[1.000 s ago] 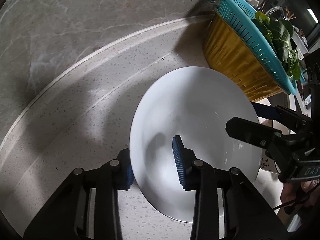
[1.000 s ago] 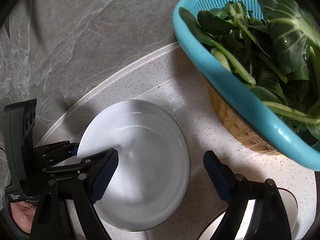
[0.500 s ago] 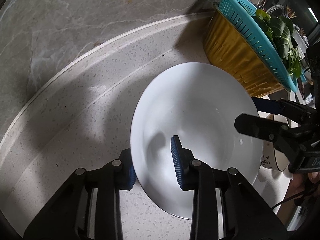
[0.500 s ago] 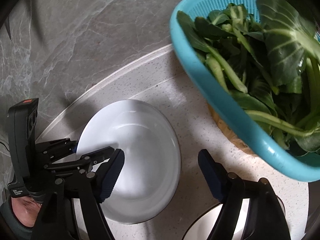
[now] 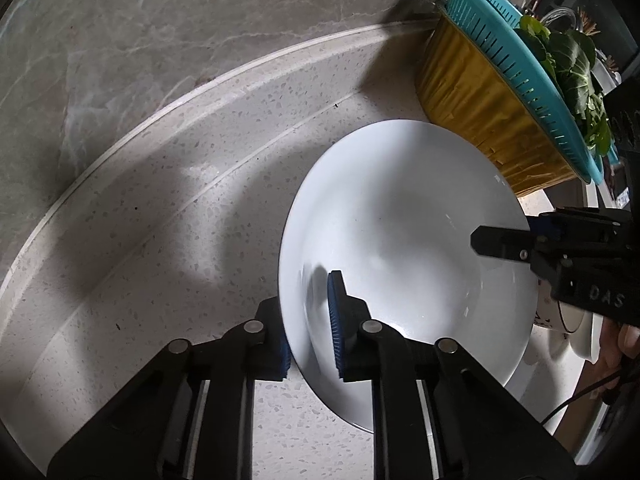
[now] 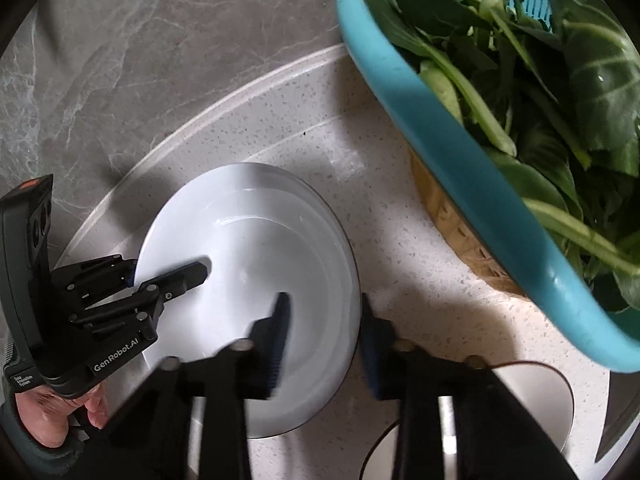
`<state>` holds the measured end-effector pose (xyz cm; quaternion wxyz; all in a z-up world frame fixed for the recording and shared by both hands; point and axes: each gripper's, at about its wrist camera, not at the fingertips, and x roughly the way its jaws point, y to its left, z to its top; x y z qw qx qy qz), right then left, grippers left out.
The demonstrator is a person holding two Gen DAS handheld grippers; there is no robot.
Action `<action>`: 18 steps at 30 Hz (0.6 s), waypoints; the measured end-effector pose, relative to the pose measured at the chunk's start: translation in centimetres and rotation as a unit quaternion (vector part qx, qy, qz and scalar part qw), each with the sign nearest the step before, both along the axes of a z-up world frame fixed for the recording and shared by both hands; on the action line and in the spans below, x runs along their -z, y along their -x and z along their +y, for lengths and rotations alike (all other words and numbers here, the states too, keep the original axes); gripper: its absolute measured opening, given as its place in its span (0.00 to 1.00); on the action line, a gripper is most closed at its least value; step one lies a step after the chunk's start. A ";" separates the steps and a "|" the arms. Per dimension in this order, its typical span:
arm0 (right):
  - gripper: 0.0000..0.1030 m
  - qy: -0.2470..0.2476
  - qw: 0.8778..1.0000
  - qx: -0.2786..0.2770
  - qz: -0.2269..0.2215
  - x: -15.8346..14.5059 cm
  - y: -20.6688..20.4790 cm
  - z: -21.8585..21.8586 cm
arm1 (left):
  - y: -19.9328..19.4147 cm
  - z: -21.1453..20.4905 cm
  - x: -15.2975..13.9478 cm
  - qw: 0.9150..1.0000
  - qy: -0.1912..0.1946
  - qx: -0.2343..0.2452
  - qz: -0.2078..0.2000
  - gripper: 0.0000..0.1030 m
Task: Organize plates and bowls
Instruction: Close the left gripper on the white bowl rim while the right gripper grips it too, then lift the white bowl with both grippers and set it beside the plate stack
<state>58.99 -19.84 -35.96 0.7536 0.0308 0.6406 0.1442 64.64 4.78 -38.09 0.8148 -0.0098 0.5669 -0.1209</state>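
Note:
A white deep plate (image 5: 404,216) lies on the speckled counter (image 5: 200,240). My left gripper (image 5: 308,332) is shut on its left rim, one blue pad inside the plate and the other outside. My right gripper (image 6: 324,332) straddles the opposite rim of the plate (image 6: 256,248). Its jaws are closing, blurred, with a gap still showing between the inner pad and the rim. Each gripper also shows in the other view: the right gripper (image 5: 516,236) at the plate's right side, the left gripper (image 6: 172,276) at its left side.
A teal colander (image 6: 460,160) full of leafy greens (image 6: 560,80) sits on a yellow woven basket (image 5: 480,112) just right of the plate. A dark-rimmed white bowl (image 6: 540,396) lies at the near right. A grey marble wall (image 5: 160,40) runs behind the counter.
The right gripper's jaws have narrowed from wide apart to close around the plate's right rim. The left jaws have closed onto the left rim. The plate has hardly moved.

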 end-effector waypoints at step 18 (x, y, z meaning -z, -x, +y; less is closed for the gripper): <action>0.09 -0.005 1.000 -0.008 -0.015 -0.5 0.7 0.4 | 1.5 1.3 -1.9 1.000 -0.004 -0.012 -0.007 0.07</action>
